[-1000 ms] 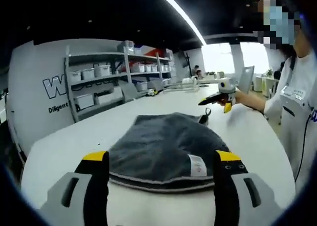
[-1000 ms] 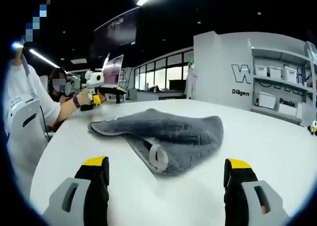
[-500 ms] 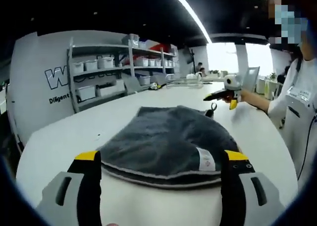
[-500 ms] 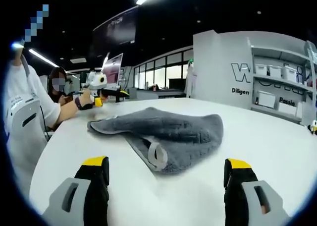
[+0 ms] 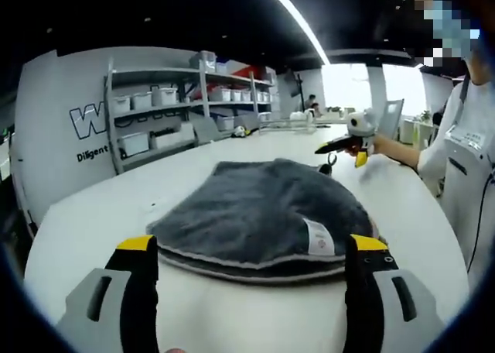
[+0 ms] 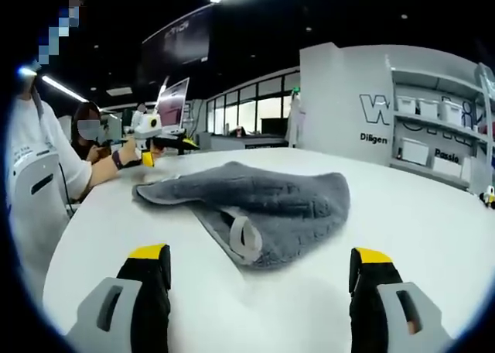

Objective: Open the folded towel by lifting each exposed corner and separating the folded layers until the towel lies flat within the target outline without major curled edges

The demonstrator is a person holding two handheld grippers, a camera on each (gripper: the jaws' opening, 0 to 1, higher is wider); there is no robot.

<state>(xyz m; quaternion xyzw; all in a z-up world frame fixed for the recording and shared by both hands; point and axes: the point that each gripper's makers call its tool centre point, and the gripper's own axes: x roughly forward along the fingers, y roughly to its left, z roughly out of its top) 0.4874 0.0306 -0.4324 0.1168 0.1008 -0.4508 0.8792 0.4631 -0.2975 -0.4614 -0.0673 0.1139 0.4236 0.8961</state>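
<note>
A folded dark grey towel (image 5: 263, 214) lies on the white table (image 5: 100, 221); its stacked edges and a white label (image 5: 318, 237) face my left gripper (image 5: 253, 291). That gripper is open, low over the table, its yellow-tipped jaws standing either side of the towel's near edge without touching it. In the right gripper view the same towel (image 6: 263, 206) shows a grey hanging loop (image 6: 244, 237) at its near corner. My right gripper (image 6: 259, 291) is open, a short way back from that corner. Each gripper appears across the towel in the other's view: right gripper (image 5: 348, 142), left gripper (image 6: 155, 136).
A person in white (image 5: 464, 152) stands at the table's edge holding both grippers. Metal shelves with white bins (image 5: 155, 128) line the wall beyond the table. A second person (image 6: 89, 136) sits behind, near a monitor (image 6: 174, 101). Bare tabletop (image 6: 402, 214) surrounds the towel.
The left gripper has come a little closer to the towel's near edge and dropped lower. The right gripper has barely moved. The towel has kept its shape.
</note>
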